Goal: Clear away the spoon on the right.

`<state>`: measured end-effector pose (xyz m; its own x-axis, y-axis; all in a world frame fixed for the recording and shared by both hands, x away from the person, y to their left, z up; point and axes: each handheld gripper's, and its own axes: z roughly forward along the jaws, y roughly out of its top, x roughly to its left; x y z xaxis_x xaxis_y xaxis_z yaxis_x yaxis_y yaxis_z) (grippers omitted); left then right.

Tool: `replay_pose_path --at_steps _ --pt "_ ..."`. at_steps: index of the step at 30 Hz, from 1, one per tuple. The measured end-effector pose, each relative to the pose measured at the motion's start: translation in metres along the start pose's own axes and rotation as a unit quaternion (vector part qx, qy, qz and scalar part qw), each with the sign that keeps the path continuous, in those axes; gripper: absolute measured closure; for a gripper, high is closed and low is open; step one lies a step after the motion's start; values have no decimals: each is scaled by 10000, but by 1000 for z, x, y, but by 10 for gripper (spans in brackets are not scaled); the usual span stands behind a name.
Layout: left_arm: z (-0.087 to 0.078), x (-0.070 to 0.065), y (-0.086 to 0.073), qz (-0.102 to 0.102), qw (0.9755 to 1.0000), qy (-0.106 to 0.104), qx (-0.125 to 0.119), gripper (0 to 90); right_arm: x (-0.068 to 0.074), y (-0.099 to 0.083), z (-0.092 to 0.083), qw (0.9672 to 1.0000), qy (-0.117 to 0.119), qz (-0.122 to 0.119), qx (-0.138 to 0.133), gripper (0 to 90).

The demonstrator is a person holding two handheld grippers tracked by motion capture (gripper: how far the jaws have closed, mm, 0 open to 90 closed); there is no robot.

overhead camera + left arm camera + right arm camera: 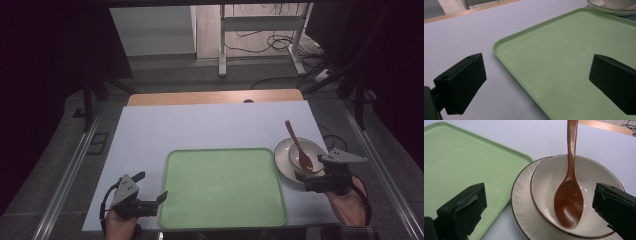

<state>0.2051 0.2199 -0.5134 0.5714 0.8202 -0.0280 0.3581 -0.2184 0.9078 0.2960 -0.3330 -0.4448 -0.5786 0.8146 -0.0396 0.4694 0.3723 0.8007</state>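
A pale lavender-grey worktop (210,125) carries a flat, empty, light green rectangular plastic tray with rounded corners (225,187) near its front edge. Just beside the tray's right rim sits a cream ceramic plate with a thin dark edge (281,157), and a cream ceramic bowl with the same dark rim (295,150) stands on that plate. A brown wooden spoon (299,146) lies in the bowl, its scoop resting on the bowl's floor and its handle leaning out over the far rim, away from the person. The left gripper (152,192) is held in the person's left hand (120,222) low over the worktop at the tray's front left corner; in the left gripper view its jaws stand wide apart and hold nothing, one over bare worktop and the other over the tray's green surface. The right gripper (311,176) is held in the person's right hand (347,205) at the near right side of the plate; in the right gripper view its jaws are also spread wide and empty, with the plate, bowl and spoon scoop seen between them.
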Motion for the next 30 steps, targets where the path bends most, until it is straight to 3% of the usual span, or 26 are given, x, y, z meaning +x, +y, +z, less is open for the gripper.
replay_pose_path --at_steps 30 --pt "1 0 0 -12 10000 -48 32 9 -15 35 33 9999 -55 72 122 12"
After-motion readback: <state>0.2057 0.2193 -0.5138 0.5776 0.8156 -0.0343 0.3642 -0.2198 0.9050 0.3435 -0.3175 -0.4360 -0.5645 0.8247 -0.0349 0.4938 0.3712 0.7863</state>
